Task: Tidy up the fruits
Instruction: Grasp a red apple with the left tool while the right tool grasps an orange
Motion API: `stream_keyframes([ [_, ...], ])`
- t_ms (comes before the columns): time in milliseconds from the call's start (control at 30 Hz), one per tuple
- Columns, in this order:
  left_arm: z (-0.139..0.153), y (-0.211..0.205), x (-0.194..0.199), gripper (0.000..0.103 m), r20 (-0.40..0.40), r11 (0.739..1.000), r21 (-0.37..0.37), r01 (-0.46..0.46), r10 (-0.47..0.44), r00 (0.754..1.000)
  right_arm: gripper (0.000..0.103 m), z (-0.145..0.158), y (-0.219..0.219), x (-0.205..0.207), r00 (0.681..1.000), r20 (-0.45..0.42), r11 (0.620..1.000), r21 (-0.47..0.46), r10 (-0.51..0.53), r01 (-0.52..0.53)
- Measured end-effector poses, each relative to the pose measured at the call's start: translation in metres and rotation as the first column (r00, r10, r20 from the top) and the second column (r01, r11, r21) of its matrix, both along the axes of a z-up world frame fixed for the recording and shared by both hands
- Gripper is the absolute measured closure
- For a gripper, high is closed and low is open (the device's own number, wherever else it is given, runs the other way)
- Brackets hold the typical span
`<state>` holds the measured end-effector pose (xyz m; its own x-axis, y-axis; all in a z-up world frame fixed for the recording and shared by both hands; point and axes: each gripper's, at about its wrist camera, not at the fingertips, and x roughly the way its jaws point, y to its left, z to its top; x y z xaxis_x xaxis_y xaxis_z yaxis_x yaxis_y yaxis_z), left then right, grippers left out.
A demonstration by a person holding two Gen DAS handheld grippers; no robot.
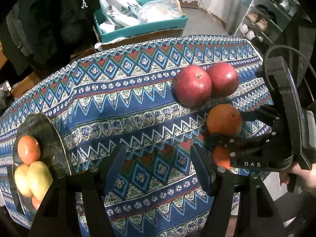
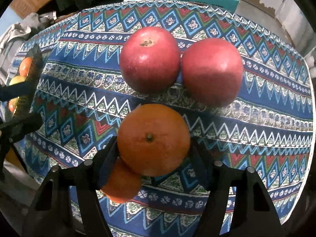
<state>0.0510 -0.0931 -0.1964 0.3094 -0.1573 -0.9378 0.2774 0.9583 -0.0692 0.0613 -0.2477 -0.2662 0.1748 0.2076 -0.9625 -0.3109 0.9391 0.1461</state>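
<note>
Right wrist: two apples [image 2: 150, 59], two oranges [image 2: 153, 139]; right claw [image 2: 153, 154] grips one orange.

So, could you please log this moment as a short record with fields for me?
surface: patterned cloth
loose fruit: two red apples touching, two oranges
plate: holds yellow and orange fruit
right gripper: jaws around the larger orange, both pads against it
left gripper: jaws open, nothing between them, over bare cloth
</note>
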Motion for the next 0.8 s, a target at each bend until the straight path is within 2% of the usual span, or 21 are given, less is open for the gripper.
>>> stream_keyframes([
  [300,0.002,-0.021,0.02,0.034,0.0,0.999,-0.033,0.008,-0.008,1.0,0.033,0.035,-0.047,-0.001,0.992,0.076,0.995,0.011,-0.097,0.097],
  [433,0.0,-0.034,0.031,0.03,0.006,0.999,-0.047,0.012,-0.012,1.0,0.033,0.044,-0.069,-0.001,0.985,0.104,0.991,0.019,-0.136,0.135],
  [800,-0.021,-0.066,0.062,0.029,-0.033,0.997,-0.07,0.026,-0.028,0.999,0.033,0.053,-0.099,0.01,0.967,0.138,0.977,0.026,-0.215,0.214],
])
